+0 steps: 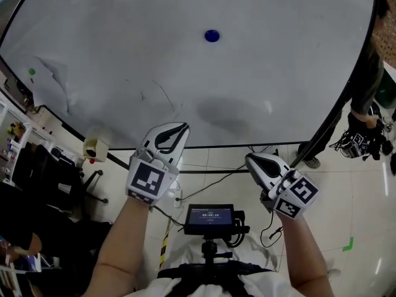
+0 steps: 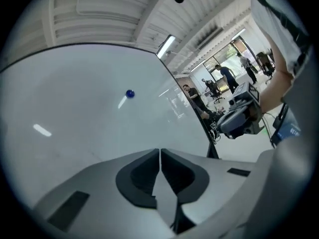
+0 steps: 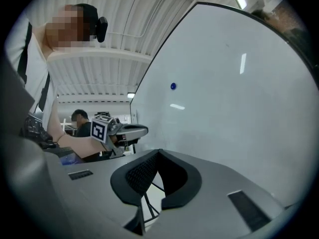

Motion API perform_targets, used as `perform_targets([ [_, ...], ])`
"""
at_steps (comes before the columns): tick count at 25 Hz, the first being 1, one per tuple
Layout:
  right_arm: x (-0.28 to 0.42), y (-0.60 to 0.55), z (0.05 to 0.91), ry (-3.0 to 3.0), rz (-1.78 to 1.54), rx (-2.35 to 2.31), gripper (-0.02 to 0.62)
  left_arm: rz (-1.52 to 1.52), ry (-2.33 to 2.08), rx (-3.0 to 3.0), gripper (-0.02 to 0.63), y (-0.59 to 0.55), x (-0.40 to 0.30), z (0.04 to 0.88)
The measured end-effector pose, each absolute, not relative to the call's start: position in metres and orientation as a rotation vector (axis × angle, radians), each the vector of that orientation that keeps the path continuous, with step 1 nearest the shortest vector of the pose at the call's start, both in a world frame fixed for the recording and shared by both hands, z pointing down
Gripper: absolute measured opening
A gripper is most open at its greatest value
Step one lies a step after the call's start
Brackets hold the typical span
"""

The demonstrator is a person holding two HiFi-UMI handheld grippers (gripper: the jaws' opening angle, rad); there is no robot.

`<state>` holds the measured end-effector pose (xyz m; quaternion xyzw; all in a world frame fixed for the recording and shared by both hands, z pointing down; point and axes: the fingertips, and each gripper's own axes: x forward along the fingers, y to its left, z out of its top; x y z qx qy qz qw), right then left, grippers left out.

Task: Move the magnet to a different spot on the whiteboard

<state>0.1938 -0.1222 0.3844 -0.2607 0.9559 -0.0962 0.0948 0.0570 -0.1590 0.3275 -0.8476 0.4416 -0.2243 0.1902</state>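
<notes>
Closest to the head camera is a small black screen on a mount at the person's chest, below the two tongs and between them. Far to the left of the left tongs, a white sheet of paper with a small green dot lies against the large white whiteboard. A pale yellow object, which I cannot identify, sits at the lower edge of the board, a little to the left of the left tongs.

In the left gripper view the left tongs are closed. Their two dark tips meet and nothing is between them.

The small round blue magnet sticks on the whiteboard well above and ahead of both tongs. From side to side it is between them, and it touches neither.

The right tongs are also closed and empty, and their tips meet in the right gripper view. That view shows the left tongs with their black-and-white marker cube at the left, and the magnet higher on the board. To the right of the right tongs, the legs of a person in dark trousers stand beside the board's black edge.
</notes>
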Motion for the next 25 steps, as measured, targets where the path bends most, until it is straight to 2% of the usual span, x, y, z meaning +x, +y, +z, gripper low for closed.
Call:
perform_targets([
  [5,0.164,-0.109,0.398,2.842,-0.332,-0.688,0.032,-0.615,1.418,-2.58,0.035,-0.125,0.004,0.374],
  [9,0.146,-0.095,0.403,2.842,-0.361,-0.659,0.032,-0.464,1.553,-2.681,0.034,-0.108,-0.027,0.383],
  [14,0.138,-0.072,0.415,2.826,-0.43,-0.749,0.032,-0.389,1.489,-2.806,0.034,-0.083,-0.037,0.409],
  [25,0.067,0.01,0.444,2.86,-0.537,-0.901,0.032,-0.376,1.456,-3.002,0.034,-0.004,-0.132,0.456],
])
